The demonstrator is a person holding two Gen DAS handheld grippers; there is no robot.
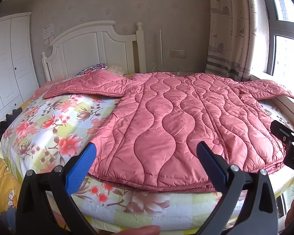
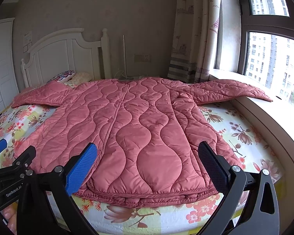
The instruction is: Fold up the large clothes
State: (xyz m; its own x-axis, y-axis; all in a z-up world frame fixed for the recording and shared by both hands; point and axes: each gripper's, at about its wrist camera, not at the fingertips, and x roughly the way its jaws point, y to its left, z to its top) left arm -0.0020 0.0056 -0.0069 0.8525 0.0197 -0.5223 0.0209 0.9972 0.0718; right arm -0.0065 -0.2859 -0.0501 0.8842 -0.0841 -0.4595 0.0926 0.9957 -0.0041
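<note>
A large pink quilted coat [image 1: 178, 121] lies flat and face up on the bed, sleeves spread to both sides, hem toward me. It also shows in the right wrist view [image 2: 139, 137]. My left gripper [image 1: 146, 154] is open and empty, hovering above the hem's left part. My right gripper [image 2: 148, 156] is open and empty, hovering above the hem's right part. The right gripper's body shows at the right edge of the left wrist view [image 1: 290, 143]. The left gripper's body shows at the left edge of the right wrist view [image 2: 11, 168]. The right sleeve [image 2: 235, 92] rests on the window sill.
The bed has a floral sheet [image 1: 49, 121] and a white headboard [image 1: 92, 49] with pillows [image 1: 100, 68] at the far end. A white wardrobe [image 1: 7, 62] stands at the left. A window sill [image 2: 264, 117], curtain [image 2: 196, 39] and window are at the right.
</note>
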